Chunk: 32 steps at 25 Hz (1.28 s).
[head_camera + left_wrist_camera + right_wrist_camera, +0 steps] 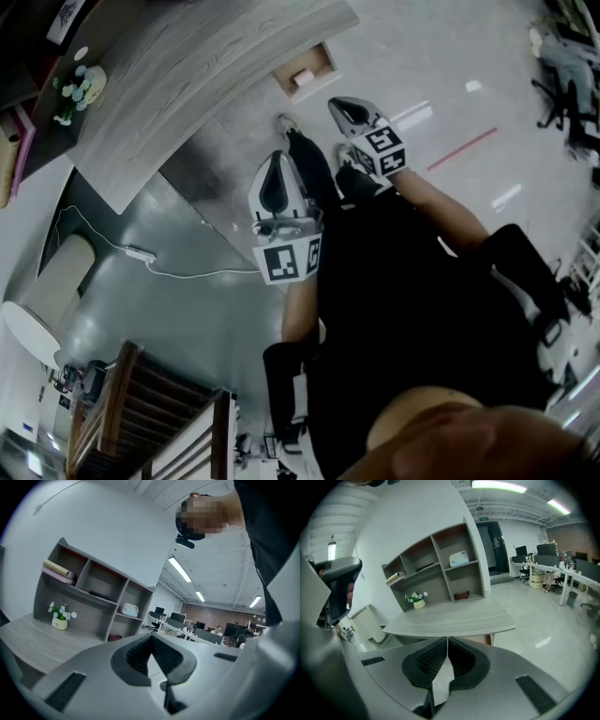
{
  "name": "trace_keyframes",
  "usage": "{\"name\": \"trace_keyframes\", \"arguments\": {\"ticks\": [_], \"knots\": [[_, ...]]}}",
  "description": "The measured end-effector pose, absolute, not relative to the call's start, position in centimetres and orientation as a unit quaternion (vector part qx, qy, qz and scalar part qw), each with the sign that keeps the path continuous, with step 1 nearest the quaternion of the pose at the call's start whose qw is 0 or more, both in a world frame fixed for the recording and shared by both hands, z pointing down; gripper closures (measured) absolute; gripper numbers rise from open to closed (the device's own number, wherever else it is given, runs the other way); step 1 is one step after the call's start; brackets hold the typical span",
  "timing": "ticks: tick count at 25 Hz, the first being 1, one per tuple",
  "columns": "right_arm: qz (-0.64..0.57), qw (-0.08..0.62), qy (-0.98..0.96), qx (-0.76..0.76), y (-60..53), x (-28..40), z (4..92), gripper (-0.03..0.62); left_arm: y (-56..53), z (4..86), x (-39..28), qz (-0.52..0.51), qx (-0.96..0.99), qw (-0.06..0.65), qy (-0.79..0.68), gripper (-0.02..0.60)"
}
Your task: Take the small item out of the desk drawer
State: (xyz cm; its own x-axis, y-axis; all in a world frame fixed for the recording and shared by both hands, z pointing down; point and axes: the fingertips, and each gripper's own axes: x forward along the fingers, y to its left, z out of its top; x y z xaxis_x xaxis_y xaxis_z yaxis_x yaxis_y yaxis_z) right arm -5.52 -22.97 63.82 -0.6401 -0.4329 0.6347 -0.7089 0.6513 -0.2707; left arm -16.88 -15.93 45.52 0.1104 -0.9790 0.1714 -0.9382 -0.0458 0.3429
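Overhead, a person's left hand-held gripper (277,161) and right hand-held gripper (341,107) hover above the grey floor (187,300), each with jaws pressed together on nothing. Well apart from them, an open brown wooden drawer (324,53) jutting from the curved grey wood-grain tabletop (187,66) holds a small pale item (302,77) (kind unclear). White potted flowers (77,87) stand on the tabletop.

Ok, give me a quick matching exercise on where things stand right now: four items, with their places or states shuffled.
Things:
1. small item
2. flower pot
3. white bin
4. right gripper

Places or states:
A. on the desktop
B. shut and empty
C. in the open drawer
D. on the floor beside the desk

Pairs: 1-C, 2-A, 3-D, 4-B
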Motion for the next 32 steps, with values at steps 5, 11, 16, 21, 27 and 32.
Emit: {"name": "trace_keyframes", "arguments": {"ticks": [5, 11, 16, 21, 27, 32], "knots": [[0.275, 0.296, -0.856, 0.323, -24.9, -7.6, 68.9, 0.588, -17.8, 47.4, -18.3, -0.051, 0.719, 0.204, -0.662, 0.584], [0.285, 0.354, -0.833, 0.316, -25.9, -8.4, 76.6, 0.454, -19.6, 49.3, -19.6, -0.054, 0.708, 0.223, -0.668, 0.584], [0.303, 0.418, -0.795, 0.317, -26.2, -8.5, 83.4, 0.402, -20.5, 51.2, -20.8, -0.050, 0.702, 0.239, -0.669, 0.584], [0.316, 0.458, -0.765, 0.326, -27.1, -7.9, 89.3, 0.355, -20.7, 52.8, -21.4, -0.044, 0.700, 0.251, -0.667, 0.584], [0.323, 0.488, -0.737, 0.339, -28.6, -7.5, 95.0, 0.336, -20.9, 55.1, -22.1, -0.043, 0.699, 0.265, -0.662, 0.584], [0.306, 0.519, -0.724, 0.336, -29.4, -7.2, 97.4, 0.329, -21.1, 56.3, -22.4, -0.043, 0.698, 0.271, -0.662, 0.584]]}}
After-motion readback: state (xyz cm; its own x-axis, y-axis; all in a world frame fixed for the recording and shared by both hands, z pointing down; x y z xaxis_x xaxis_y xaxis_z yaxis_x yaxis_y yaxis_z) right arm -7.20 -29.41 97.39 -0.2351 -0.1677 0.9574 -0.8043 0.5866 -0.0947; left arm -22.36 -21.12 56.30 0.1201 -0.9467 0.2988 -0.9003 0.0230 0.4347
